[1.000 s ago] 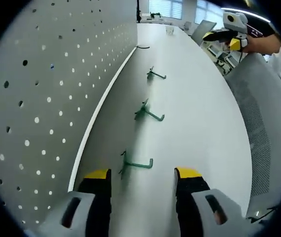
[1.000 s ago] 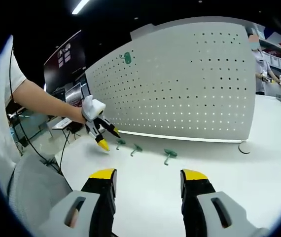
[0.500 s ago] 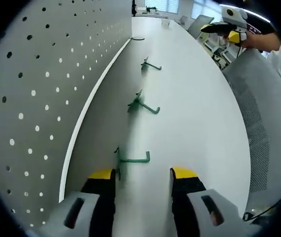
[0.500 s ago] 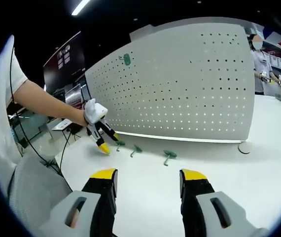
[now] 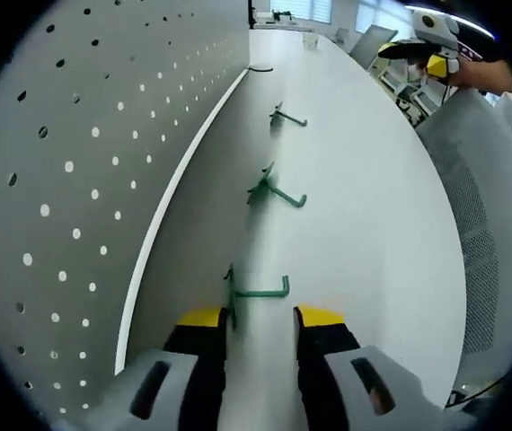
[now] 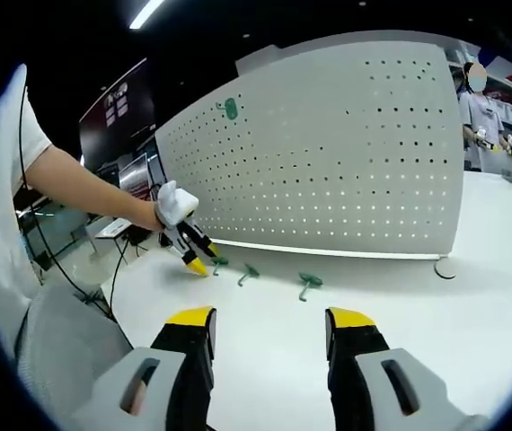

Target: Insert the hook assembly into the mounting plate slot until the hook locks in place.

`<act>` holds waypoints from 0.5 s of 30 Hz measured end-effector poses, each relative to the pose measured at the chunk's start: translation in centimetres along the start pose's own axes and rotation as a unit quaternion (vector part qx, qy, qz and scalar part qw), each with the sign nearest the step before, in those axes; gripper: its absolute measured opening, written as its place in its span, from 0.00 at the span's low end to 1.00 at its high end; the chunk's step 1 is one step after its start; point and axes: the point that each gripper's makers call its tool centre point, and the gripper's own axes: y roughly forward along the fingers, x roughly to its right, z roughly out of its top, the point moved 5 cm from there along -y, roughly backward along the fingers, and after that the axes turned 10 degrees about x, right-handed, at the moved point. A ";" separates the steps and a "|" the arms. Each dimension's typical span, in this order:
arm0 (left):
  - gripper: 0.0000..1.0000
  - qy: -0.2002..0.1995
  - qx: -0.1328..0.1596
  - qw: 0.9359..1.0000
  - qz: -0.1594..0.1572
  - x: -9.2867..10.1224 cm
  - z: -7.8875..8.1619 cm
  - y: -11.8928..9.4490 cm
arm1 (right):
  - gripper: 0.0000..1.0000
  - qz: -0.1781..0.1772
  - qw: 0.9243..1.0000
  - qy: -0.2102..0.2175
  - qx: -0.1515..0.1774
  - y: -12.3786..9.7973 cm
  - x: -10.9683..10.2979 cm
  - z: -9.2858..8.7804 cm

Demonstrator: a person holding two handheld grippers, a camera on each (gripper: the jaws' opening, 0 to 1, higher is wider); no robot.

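- The nearest green hook (image 5: pixel 256 294) lies on the white surface (image 5: pixel 364 215) just ahead of the left tongs (image 5: pixel 261 317), its flat end plate roughly in line with the gap between the yellow tips.
- Its long axis runs crosswise to the tongs, away from the pegboard (image 5: pixel 76 144); the upturned tip sits on the far side from the board.
- The left tongs are released, jaws apart but fairly narrow, nothing between them yet.
- The left tongs are clearly the nearer; the right tongs (image 6: pixel 269 320), also spread and empty, hang well apart from the hooks.
- Two more green hooks, the middle hook (image 5: pixel 276 190) and the far hook (image 5: pixel 286 116), lie farther along the pegboard's foot.
- One green piece (image 6: pixel 231 108) already sits high on the pegboard.
- The hook looks like thin bent wire, light and easy to nudge aside.
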 end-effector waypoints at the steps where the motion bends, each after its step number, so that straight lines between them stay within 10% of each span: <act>1: 0.27 -0.005 0.001 1.000 0.005 -0.1 0.0 0.0 | 0.47 0.000 1.000 0.000 0.000 0.0 0.0 0.0; 15: 0.09 -0.059 0.003 0.997 0.058 -1.1 -0.1 0.1 | 0.47 0.001 1.000 -0.011 -0.008 0.0 0.0 -0.2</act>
